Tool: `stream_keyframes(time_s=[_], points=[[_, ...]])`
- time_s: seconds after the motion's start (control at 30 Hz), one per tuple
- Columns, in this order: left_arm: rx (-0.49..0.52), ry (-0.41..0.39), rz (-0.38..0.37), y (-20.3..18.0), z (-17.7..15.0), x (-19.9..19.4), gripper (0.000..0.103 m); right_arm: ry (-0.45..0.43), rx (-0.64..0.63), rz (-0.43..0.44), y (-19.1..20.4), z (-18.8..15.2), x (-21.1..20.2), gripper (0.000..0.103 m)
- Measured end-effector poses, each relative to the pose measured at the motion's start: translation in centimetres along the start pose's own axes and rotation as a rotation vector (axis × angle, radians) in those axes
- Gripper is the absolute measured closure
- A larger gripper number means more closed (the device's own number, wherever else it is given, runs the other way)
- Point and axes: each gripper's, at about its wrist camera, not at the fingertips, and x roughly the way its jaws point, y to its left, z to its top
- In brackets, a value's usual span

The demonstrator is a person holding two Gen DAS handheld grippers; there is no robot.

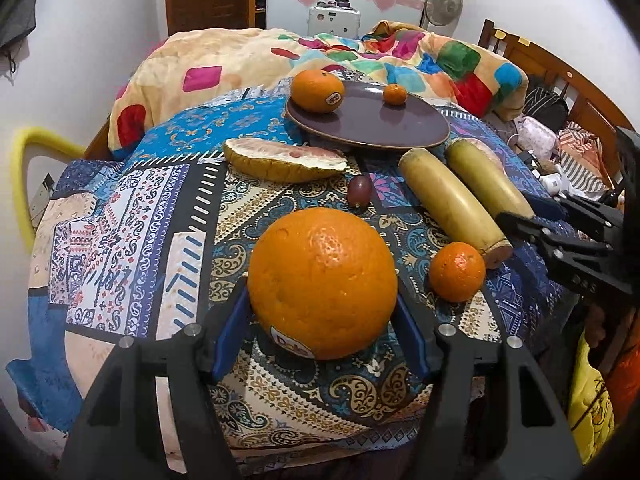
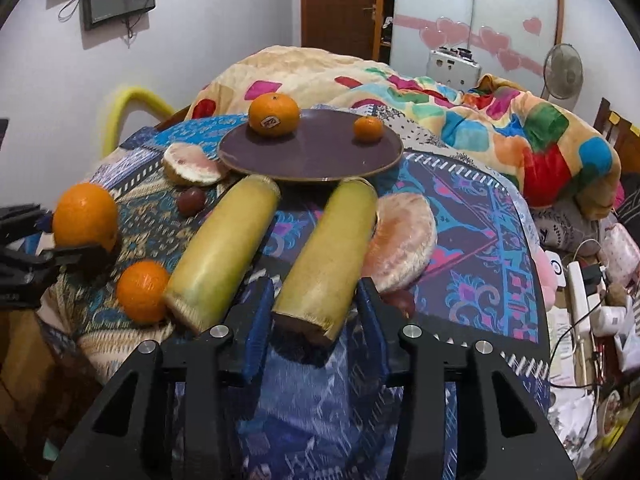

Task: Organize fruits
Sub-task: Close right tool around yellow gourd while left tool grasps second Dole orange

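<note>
Two citrus already sit on the brown plate (image 1: 400,136): a stickered orange (image 1: 317,91) and a small tangerine (image 1: 395,94). We have the left claw (image 1: 322,312) spread around the big orange (image 1: 322,282), pads beside it, grip not clearly closed. Our right claw (image 2: 316,312) stands spread around the end of one sugarcane piece (image 2: 326,256). We judge most work remains: the other cane (image 2: 222,252), a small orange (image 2: 143,292), pomelo pieces (image 2: 404,240) and a grape (image 1: 359,190) lie on the patterned cloth (image 1: 160,200).
</note>
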Motion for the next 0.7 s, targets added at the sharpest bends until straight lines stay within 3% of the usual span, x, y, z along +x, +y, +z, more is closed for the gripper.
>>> stream_keyframes(time_s=[0.27, 0.43, 0.67, 0.7], points=[[0.025, -0.015, -0.015, -1.3, -0.4, -0.2, 0.037, 0.033, -0.026, 0.025, 0.2, -1.9, -2.3, 0.067], [0.054, -0.024, 0.002, -2.0, -0.5, -0.1, 0.037, -0.004, -0.016, 0.011, 0.0, -0.7, -2.8, 0.054], [0.048, -0.020, -0.022, -1.7, -0.1, 0.2, 0.037, 0.028, -0.008, 0.005, -0.3, 1.6, 0.3, 0.054], [0.049, -0.020, -0.023, -1.7, 0.0, 0.3, 0.037, 0.039, -0.003, 0.015, -0.4, 1.6, 0.7, 0.059]])
